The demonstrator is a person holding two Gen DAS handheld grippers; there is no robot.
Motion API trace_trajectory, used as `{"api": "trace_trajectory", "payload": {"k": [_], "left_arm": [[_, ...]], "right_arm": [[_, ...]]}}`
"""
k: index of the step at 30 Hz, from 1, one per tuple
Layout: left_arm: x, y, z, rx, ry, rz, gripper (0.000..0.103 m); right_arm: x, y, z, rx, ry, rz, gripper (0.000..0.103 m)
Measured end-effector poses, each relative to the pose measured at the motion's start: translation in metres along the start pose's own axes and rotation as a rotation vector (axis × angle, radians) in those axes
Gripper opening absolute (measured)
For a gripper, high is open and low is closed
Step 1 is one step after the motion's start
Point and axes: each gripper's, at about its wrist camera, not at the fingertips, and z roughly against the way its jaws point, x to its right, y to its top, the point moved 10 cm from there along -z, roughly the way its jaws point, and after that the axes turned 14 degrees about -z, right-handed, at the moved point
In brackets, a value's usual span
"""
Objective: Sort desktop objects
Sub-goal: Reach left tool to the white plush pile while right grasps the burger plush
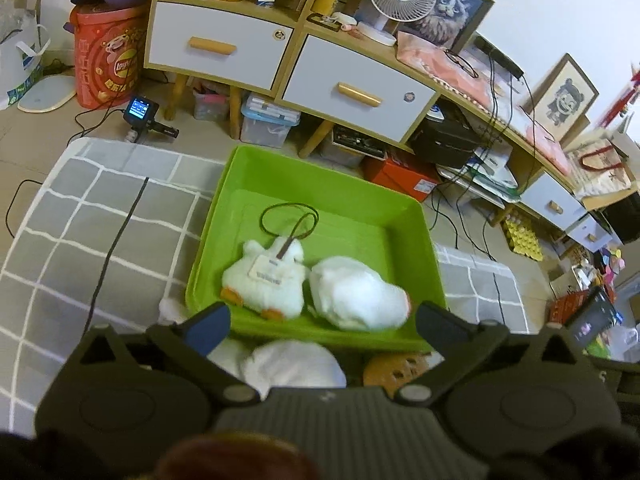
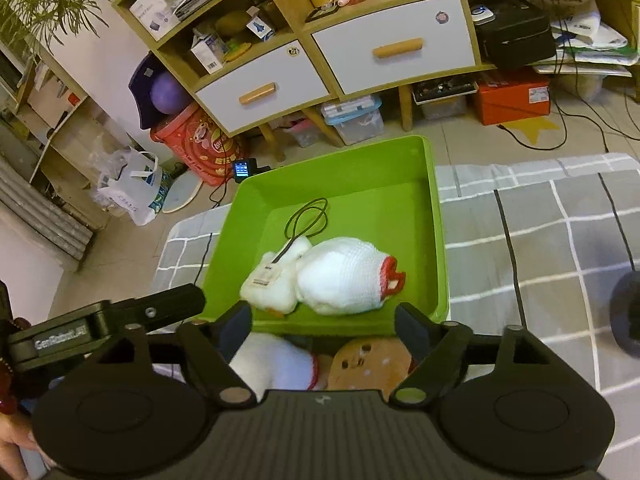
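Legibly, "GenRobot.AI" on left tool (image 2: 106,328) beside green tray (image 2: 436,216)

Brown plush (image 2: 370,364) partly behind hand-held gripper (image 2: 324,326)

A grey checked cloth (image 2: 540,240) bears a green tray (image 2: 436,216), a white plush (image 2: 276,364) and a brown plush (image 2: 368,364).
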Motion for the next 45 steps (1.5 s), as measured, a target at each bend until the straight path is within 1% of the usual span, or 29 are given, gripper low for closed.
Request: {"api": "trace_trajectory", "payload": {"k": [4,8,13,15,18,22,26,30,34,45], "left_arm": [[-0.002,-0.012,0.013,-0.018,-0.007,0.020,0.102],[-0.010,-0.027,0.022,-0.019,-0.009,0.059,0.102],[-0.024,-0.046,0.021,-0.015,-0.007,0.117,0.102],[-0.029,-0.055,0.014,-0.016,-0.018,0.145,0.102],[-0.035,-0.068,-0.001,-0.080,-0.024,0.180,0.102],[-0.036,-0.067,-0.005,-0.071,-0.030,0.193,0.102],[-0.028,-0.063,-0.005,-0.049,-0.047,0.188,0.102],[-0.022,-0.065,-0.010,-0.056,-0.061,0.193,0.098],[-0.019,-0.068,-0.020,-0.063,-0.083,0.230,0.095],[-0.014,-0.074,-0.048,-0.095,-0.096,0.290,0.077]], "right_arm": [[0.001,-0.017,0.006,-0.030,-0.020,-0.030,0.082],[0.005,-0.033,0.012,-0.033,-0.026,-0.059,0.083],[0.016,-0.048,0.010,-0.027,-0.032,-0.081,0.084],[0.026,-0.051,0.005,-0.033,-0.054,-0.093,0.084],[0.037,-0.051,0.000,-0.035,-0.103,-0.092,0.084],[0.043,-0.048,-0.006,-0.026,-0.117,-0.106,0.084],[0.045,-0.052,-0.018,-0.050,-0.121,-0.124,0.084],[0.045,-0.056,-0.028,-0.065,-0.132,-0.117,0.084],[0.047,-0.058,-0.035,-0.069,-0.137,-0.119,0.084],[0.058,-0.055,-0.052,-0.064,-0.154,-0.146,0.084]]}}
